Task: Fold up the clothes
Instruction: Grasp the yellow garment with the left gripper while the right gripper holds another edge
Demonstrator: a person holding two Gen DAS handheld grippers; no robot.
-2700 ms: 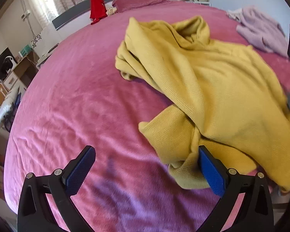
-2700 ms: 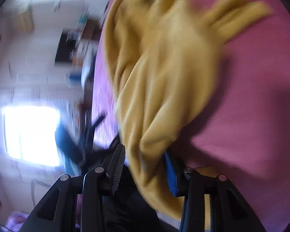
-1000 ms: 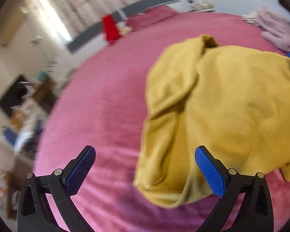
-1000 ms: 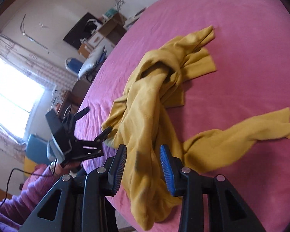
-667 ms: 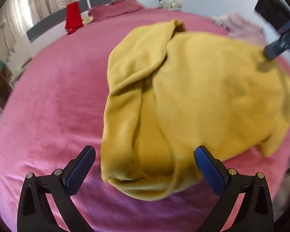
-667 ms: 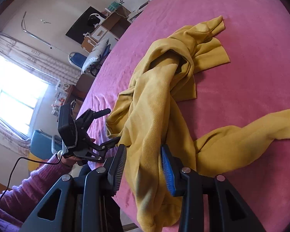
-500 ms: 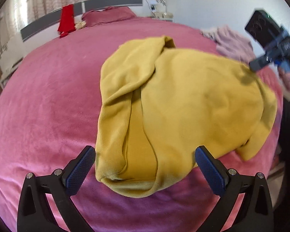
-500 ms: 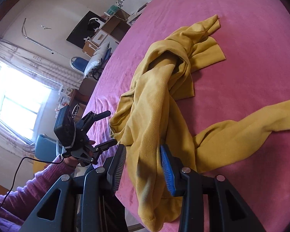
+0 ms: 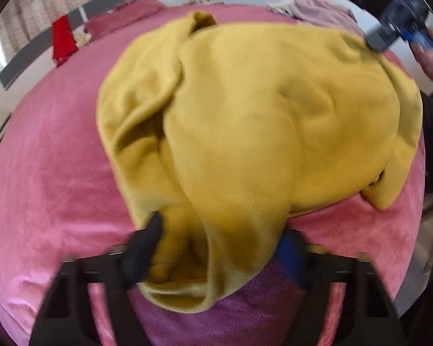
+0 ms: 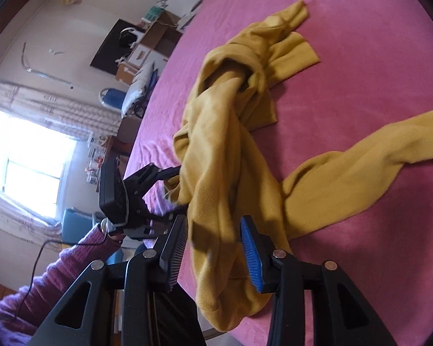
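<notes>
A mustard-yellow sweater (image 9: 245,121) lies bunched on the pink bedspread (image 9: 57,190). My left gripper (image 9: 216,248) has its jaws around the sweater's near folded edge, closing in and blurred, with cloth filling the gap. My right gripper (image 10: 213,248) is shut on another bunch of the sweater (image 10: 222,173) and holds it just above the bed edge. One sleeve (image 10: 360,167) trails to the right. The left gripper also shows in the right wrist view (image 10: 170,190), and the right gripper in the left wrist view (image 9: 389,17).
A red garment (image 9: 62,40) hangs at the headboard. A pale pink garment (image 9: 317,8) lies at the bed's far right. Beyond the bed's left edge stand a desk (image 10: 147,46), a blue chair (image 10: 112,98) and a bright window (image 10: 29,161).
My left gripper has moved forward onto the sweater's near edge and its jaws have narrowed around the cloth. My right gripper keeps its hold on the sweater and has shifted only slightly.
</notes>
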